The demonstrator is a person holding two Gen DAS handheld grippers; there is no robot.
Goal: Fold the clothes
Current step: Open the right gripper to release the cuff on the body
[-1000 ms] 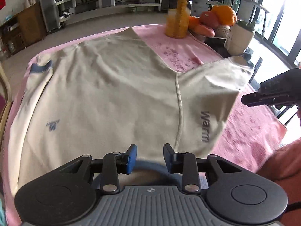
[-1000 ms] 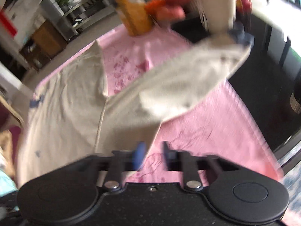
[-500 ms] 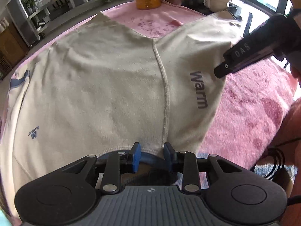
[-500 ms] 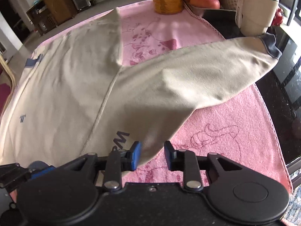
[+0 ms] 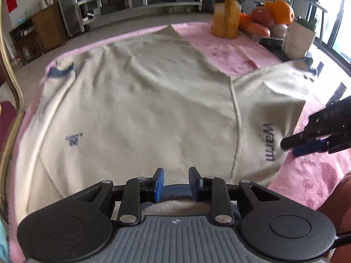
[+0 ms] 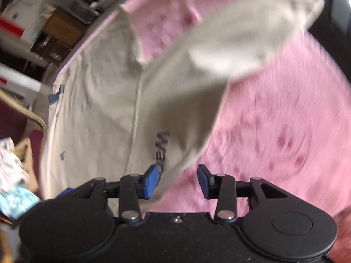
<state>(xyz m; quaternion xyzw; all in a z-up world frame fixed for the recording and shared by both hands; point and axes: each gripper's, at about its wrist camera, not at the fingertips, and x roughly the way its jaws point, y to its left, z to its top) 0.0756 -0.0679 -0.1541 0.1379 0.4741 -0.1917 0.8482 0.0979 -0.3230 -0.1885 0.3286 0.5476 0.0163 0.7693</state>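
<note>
The beige sweatshirt point(image 5: 153, 109) lies spread flat on the pink blanket point(image 5: 311, 175), collar at the near edge, body running away from me, one sleeve point(image 5: 280, 92) angled out toward the far right corner. My left gripper point(image 5: 174, 184) hovers at the collar point(image 5: 175, 191), fingers spread with nothing between them. My right gripper point(image 6: 177, 180), also spread and empty, sits at the shoulder edge by the "Warm" print point(image 6: 162, 149). That sleeve's long axis runs away from my right fingers, so the right hand is nearer to it.

The bench is draped in a pink patterned fleece cloth point(image 5: 232, 50); a beige long-sleeved sweatshirt point(image 5: 142, 114) lies spread flat on it.
</note>
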